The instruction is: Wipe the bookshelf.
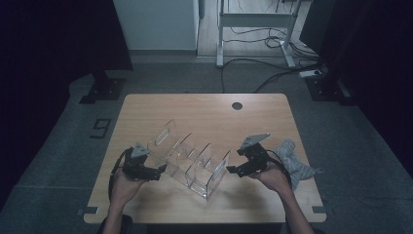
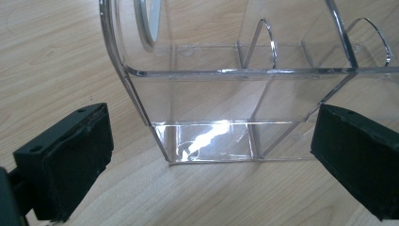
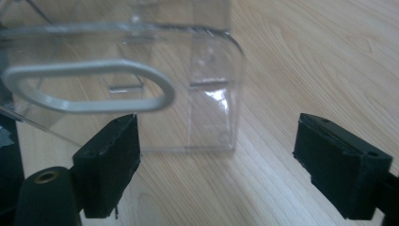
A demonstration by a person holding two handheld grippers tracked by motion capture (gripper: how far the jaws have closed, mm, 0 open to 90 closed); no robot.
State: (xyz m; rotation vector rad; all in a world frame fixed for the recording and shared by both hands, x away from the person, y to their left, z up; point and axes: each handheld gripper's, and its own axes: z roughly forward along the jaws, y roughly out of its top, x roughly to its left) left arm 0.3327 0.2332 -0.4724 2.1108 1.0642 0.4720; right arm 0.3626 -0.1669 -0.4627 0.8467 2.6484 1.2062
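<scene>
Up close, the left gripper (image 2: 211, 155) and right gripper (image 3: 219, 160) gape wide, holding nothing, at opposite ends of the clear organizer (image 1: 190, 158) mid-table; overhead, a grey cloth (image 1: 294, 161) lies right on the wooden table (image 1: 195, 107), with floor cables (image 1: 263, 73) beyond.

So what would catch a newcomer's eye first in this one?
The clear acrylic organizer lying slantwise mid-table, its dividers catching light. The left gripper and right gripper flank its two ends, jaws open, not yet gripping. A striped grey cloth lies crumpled near the table's right edge.
</scene>
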